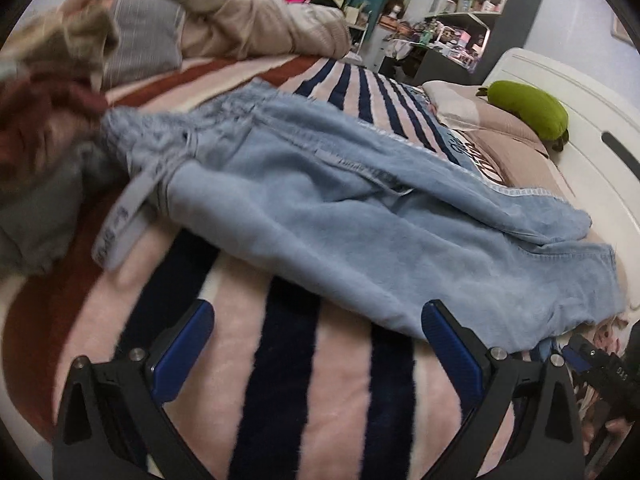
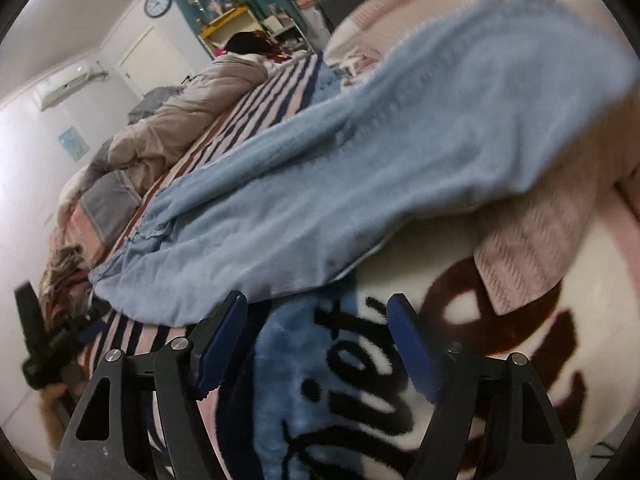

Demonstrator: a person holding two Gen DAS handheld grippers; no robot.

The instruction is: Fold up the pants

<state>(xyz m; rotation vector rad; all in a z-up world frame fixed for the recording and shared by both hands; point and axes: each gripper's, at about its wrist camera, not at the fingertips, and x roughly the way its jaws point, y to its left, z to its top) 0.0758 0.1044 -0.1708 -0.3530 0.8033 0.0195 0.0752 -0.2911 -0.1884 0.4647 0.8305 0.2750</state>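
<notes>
Light blue denim pants (image 1: 340, 208) lie spread across a striped blanket (image 1: 288, 380) on the bed, waistband with a dangling tag at the left and legs running right. My left gripper (image 1: 316, 344) is open and empty, just short of the pants' near edge. In the right wrist view the pants (image 2: 340, 184) stretch from upper right to lower left. My right gripper (image 2: 318, 344) is open and empty, over the blanket's printed lettering just below the pants' edge. The other gripper shows at the far right of the left wrist view (image 1: 600, 372).
A rumpled beige duvet (image 1: 248, 20) and a pile of clothes (image 1: 44, 168) lie at the bed's left and far side. A green cushion (image 1: 532, 108) rests against the white headboard (image 1: 580, 128). A pink ribbed cloth (image 2: 532, 240) lies under the pants. Shelves stand beyond.
</notes>
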